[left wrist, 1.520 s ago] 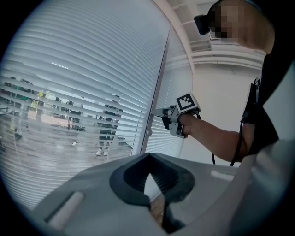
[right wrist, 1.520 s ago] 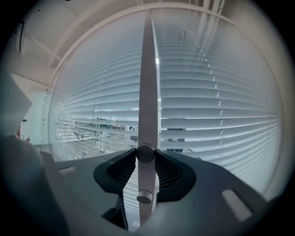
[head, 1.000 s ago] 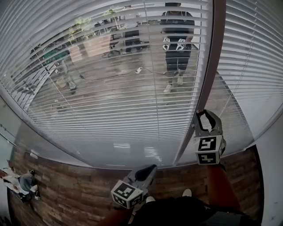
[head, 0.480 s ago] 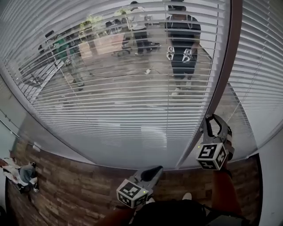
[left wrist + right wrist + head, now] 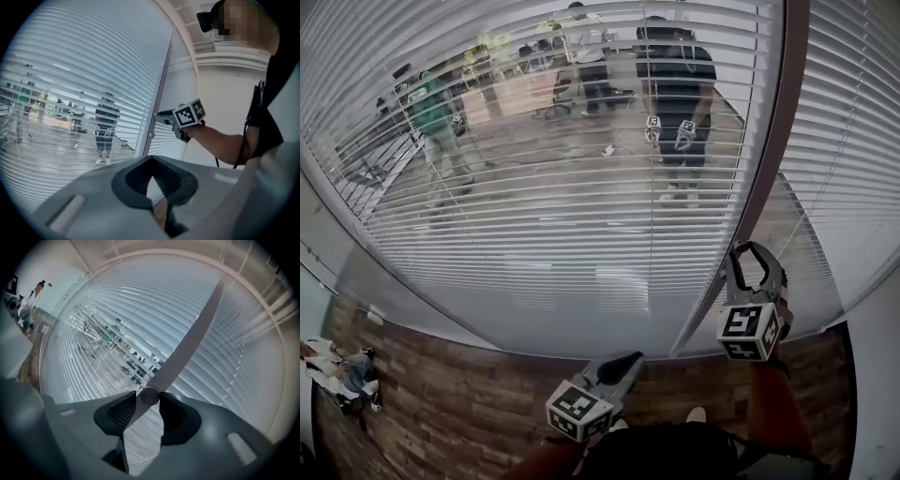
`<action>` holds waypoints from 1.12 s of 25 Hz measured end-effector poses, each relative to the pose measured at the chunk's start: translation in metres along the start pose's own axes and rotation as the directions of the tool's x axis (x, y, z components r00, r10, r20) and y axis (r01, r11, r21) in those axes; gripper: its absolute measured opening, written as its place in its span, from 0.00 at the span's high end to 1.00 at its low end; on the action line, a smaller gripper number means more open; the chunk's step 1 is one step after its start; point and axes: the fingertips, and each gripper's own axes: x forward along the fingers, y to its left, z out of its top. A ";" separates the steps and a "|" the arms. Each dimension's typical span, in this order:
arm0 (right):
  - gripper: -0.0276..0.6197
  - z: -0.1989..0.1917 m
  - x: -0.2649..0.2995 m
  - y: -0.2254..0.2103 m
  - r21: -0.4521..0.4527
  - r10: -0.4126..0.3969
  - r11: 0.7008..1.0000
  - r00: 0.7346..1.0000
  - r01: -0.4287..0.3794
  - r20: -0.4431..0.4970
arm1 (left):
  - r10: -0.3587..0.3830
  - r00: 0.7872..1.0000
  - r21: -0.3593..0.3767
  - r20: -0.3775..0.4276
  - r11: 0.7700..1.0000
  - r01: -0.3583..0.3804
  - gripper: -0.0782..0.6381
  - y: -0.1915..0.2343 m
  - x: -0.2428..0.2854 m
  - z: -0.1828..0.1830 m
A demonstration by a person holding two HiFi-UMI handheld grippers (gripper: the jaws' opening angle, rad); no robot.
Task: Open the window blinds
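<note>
White slatted blinds [image 5: 534, 187] cover the window, and the room and people mirror in the glass. A dark window post [image 5: 769, 159] splits the blinds. My right gripper [image 5: 754, 248] points up beside this post. In the right gripper view its jaws [image 5: 150, 401] close on a small round knob [image 5: 150, 395] in front of the post [image 5: 192, 338]; whether the knob ends a blind rod, I cannot tell. My left gripper [image 5: 623, 361] hangs low over the floor, shut and empty [image 5: 151, 161], and sees the right gripper [image 5: 159, 114] at the post.
A wooden floor [image 5: 441, 412] runs under the window. Loose things lie on it at the far left [image 5: 337, 380]. A white wall [image 5: 877, 375] stands close on the right. A person [image 5: 33, 301] stands far left in the right gripper view.
Over the second the right gripper shifted a little right and lower in the head view, then held still. The reflections moved with my head. The left gripper barely moved.
</note>
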 end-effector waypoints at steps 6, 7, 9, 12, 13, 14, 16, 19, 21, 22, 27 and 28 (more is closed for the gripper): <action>0.67 -0.021 0.014 0.001 0.027 0.011 1.000 1.000 -0.011 0.004 | 0.006 1.000 0.010 -0.006 1.000 -0.006 0.89 0.008 0.021 -0.007; 0.67 -0.016 0.012 -0.003 0.028 0.012 1.000 1.000 -0.012 0.004 | 0.002 1.000 0.009 -0.005 1.000 -0.002 0.89 0.006 0.019 -0.004; 0.68 -0.008 0.000 -0.004 0.029 0.010 1.000 1.000 -0.010 0.007 | -0.008 1.000 0.010 -0.004 1.000 0.008 0.89 0.000 0.009 -0.004; 0.68 0.002 -0.024 0.003 0.043 0.006 0.999 1.000 -0.006 0.016 | -0.011 1.000 0.010 -0.003 1.000 0.011 0.89 -0.010 -0.014 -0.008; 0.69 0.002 -0.024 0.001 0.054 0.008 0.998 1.000 -0.009 0.021 | -0.004 1.000 0.010 -0.002 1.000 0.004 0.89 -0.009 -0.012 -0.005; 0.69 0.000 -0.017 -0.003 0.068 0.012 0.998 1.000 -0.014 0.026 | 0.003 1.000 0.009 -0.001 1.000 -0.003 0.89 -0.006 -0.004 -0.001; 0.70 -0.006 0.003 -0.015 0.098 0.024 0.995 0.999 -0.028 0.040 | 0.011 1.000 0.010 0.000 1.000 -0.011 0.89 0.003 0.020 0.005; 0.70 -0.011 0.008 -0.017 0.134 0.033 0.990 0.997 -0.042 0.071 | 0.010 1.000 0.011 0.002 1.000 -0.010 0.89 0.007 0.027 -0.004; 0.71 -0.004 -0.006 -0.011 0.143 0.039 0.988 0.995 -0.053 0.093 | 0.019 1.000 0.008 0.004 1.000 -0.019 0.89 0.005 0.013 -0.002; 0.71 0.005 -0.016 -0.009 0.144 0.046 0.988 0.993 -0.061 0.105 | 0.020 1.000 0.005 0.004 1.000 -0.020 0.89 0.002 0.003 0.003; 0.74 0.027 -0.046 0.002 0.197 0.112 0.971 0.984 -0.138 0.141 | 0.000 1.000 -0.007 0.013 1.000 0.000 0.89 -0.002 -0.016 0.008; 0.74 0.024 -0.047 0.007 0.218 0.137 0.961 0.979 -0.169 0.154 | -0.002 1.000 -0.007 0.019 1.000 0.002 0.89 0.000 -0.015 0.009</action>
